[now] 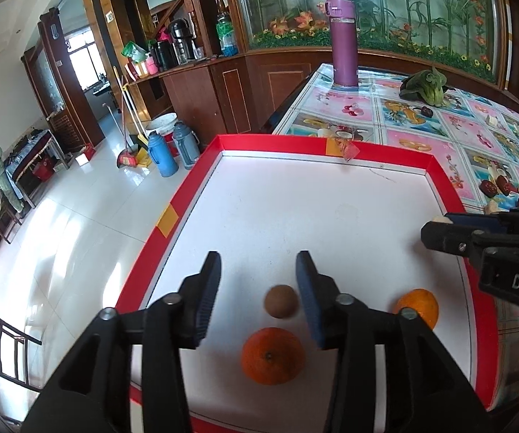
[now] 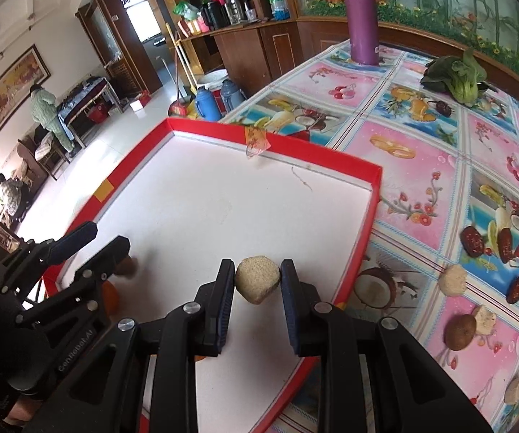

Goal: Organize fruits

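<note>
- Table (image 2: 422, 166): covered by a cloth printed with fruit; a tray sits at its near corner.
- Tray (image 1: 277, 143): red rim, white floor, holds two oranges and a kiwi.
- Left gripper (image 1: 258, 281): fingers spread wide, holding nothing; the kiwi (image 1: 281, 302) lies on the tray floor just below the gap, nearer the right finger.
- Right gripper (image 2: 257, 285): fingers pinch a beige lump (image 2: 257, 279) at their tips, above the tray's right side.
- Orange (image 1: 272, 355): round, stem dimple facing up, near the kiwi; second orange (image 1: 420, 306) sits by the right rim.
- Lump: rough, faceted, roughly round, no clear long axis.
</note>
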A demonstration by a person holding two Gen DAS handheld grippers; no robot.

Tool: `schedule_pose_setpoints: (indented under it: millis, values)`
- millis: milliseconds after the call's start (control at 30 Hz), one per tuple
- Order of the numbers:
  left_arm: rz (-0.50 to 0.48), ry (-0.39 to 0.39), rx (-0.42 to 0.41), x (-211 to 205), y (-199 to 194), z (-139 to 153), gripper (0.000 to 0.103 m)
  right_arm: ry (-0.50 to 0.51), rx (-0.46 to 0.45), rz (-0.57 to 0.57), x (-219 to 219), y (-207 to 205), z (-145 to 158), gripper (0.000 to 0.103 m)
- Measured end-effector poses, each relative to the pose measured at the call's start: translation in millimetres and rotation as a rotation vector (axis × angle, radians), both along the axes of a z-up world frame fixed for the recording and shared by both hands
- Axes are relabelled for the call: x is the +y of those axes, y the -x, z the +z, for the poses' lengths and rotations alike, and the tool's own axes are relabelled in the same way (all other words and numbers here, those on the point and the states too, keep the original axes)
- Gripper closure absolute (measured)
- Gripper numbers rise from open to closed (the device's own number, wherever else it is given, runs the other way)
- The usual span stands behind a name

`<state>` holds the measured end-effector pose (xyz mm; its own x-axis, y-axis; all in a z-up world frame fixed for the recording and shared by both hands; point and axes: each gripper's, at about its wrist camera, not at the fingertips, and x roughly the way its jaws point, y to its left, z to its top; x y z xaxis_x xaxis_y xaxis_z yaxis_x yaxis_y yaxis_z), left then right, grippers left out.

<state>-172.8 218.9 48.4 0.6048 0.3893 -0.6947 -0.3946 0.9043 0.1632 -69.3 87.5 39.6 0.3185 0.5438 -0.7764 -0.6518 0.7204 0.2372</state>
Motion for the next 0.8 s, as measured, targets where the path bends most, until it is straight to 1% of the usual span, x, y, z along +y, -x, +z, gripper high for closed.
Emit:
schedule_pose_setpoints:
  millis: [33, 133, 233, 300, 367, 500, 600, 733, 800]
  values:
    - [0.000, -0.005, -0.004, -2.3, 0.8, 1.9, 0.054, -0.008, -0.005, -0.005, -3.1, 0.6, 2.8, 0.078]
    - [-0.003, -0.020, -0.016, -10.0, 3.3, 9.5, 0.047, -0.027, -0.022, -0.024, -16.0, 2.3, 11.4, 0.078]
    - [-0.017, -0.021, -0.027, -18.1, 5.7, 17.8, 0.045, -0.057, -0.034, -0.046, -36.2, 1.7, 21.4, 0.078]
    - [-0.043, -0.007, -0.043, -24.4, 9.3, 24.2, 0.031, -0.082, -0.044, -0.071, -59.0, -1.0, 28.3, 0.078]
    - [-0.074, -0.022, -0.063, -35.2, 12.2, 29.6, 0.025, -0.095, -0.065, -0.115, -86.5, -3.5, 34.8, 0.078]
    - [-0.181, -0.023, -0.069, -66.8, 11.5, 33.3, 0.025, -0.094, -0.114, -0.246, -161.7, -6.6, 42.9, 0.078]
    - [-0.265, -0.021, -0.062, -95.1, 6.9, 33.7, 0.025, -0.061, -0.135, -0.333, -212.9, -5.1, 40.6, 0.078]
    - [-0.375, -0.004, -0.036, -134.6, -0.7, 29.8, 0.024, -0.037, -0.128, -0.434, -271.0, -0.7, 33.0, 0.078]
    - [-0.419, 0.017, -0.014, -150.5, -6.1, 27.0, 0.024, -0.021, -0.129, -0.467, -292.7, 1.5, 27.0, 0.077]
